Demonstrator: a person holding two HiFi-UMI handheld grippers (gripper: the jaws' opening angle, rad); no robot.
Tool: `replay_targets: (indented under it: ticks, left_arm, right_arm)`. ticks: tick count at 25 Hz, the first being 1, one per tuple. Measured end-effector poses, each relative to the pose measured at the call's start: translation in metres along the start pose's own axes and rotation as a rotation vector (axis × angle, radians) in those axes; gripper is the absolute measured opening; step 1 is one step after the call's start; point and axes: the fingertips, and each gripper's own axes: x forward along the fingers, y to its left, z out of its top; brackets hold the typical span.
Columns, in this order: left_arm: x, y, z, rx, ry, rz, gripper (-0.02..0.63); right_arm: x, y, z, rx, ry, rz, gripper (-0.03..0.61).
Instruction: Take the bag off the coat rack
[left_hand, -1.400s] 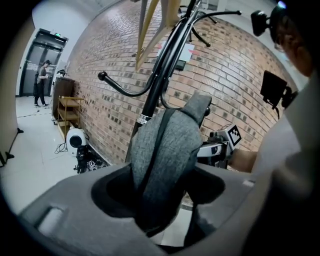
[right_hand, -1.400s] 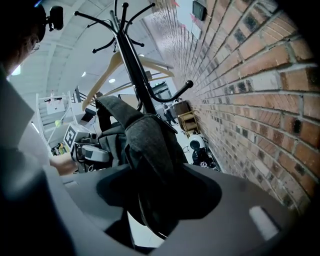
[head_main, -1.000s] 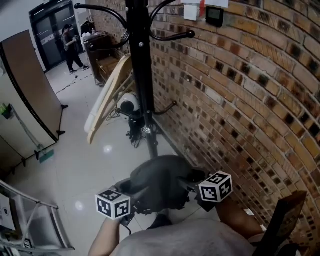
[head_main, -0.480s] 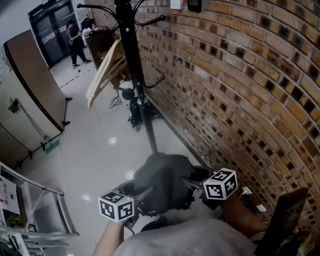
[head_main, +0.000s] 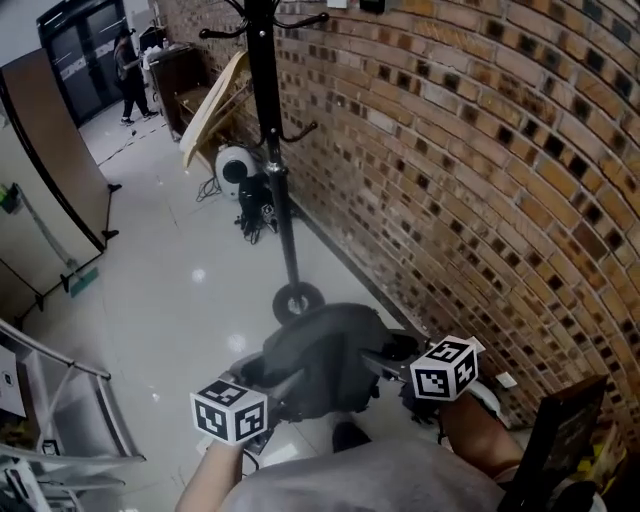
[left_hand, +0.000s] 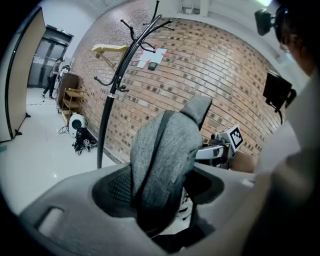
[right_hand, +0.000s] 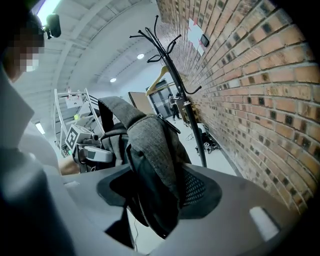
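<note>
A grey fabric bag (head_main: 325, 355) hangs between my two grippers, close to my body and clear of the rack. My left gripper (head_main: 262, 388) is shut on a grey padded strap of the bag (left_hand: 165, 160). My right gripper (head_main: 392, 362) is shut on another grey strap and dark fold of the bag (right_hand: 152, 160). The black coat rack (head_main: 272, 150) stands ahead by the brick wall, its round base (head_main: 298, 301) on the floor just beyond the bag. Its hooks carry nothing that I can see.
A curved brick wall (head_main: 480, 170) runs along the right. A wooden panel (head_main: 212, 110) leans behind the rack, with a small white device and cables (head_main: 245, 190) on the floor. A metal trolley (head_main: 60, 420) stands at left. A person (head_main: 128, 70) stands far back.
The view has drawn back from the coat rack, whose base now shows on the floor. The bag stays held between both grippers in the same place before me.
</note>
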Motion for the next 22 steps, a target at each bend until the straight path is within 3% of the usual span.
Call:
replay_targets:
  ticks: [5,11,22]
  left_arm:
    - [-0.042,-0.024,-0.019,0.012,-0.003,-0.018,0.285]
    - [-0.094,-0.04,-0.043,0.036,-0.014,0.015,0.285]
    - [-0.133,-0.052,-0.072,0.018,-0.02,0.041,0.284]
  right_arm:
    - [-0.019,0.046,-0.02,-0.006,-0.024,-0.021,0.233]
    - [-0.025,0.097,-0.042,-0.026,-0.057,-0.011,0.232]
    - [-0.028,0.137,-0.066,-0.045,-0.052,0.007,0.23]
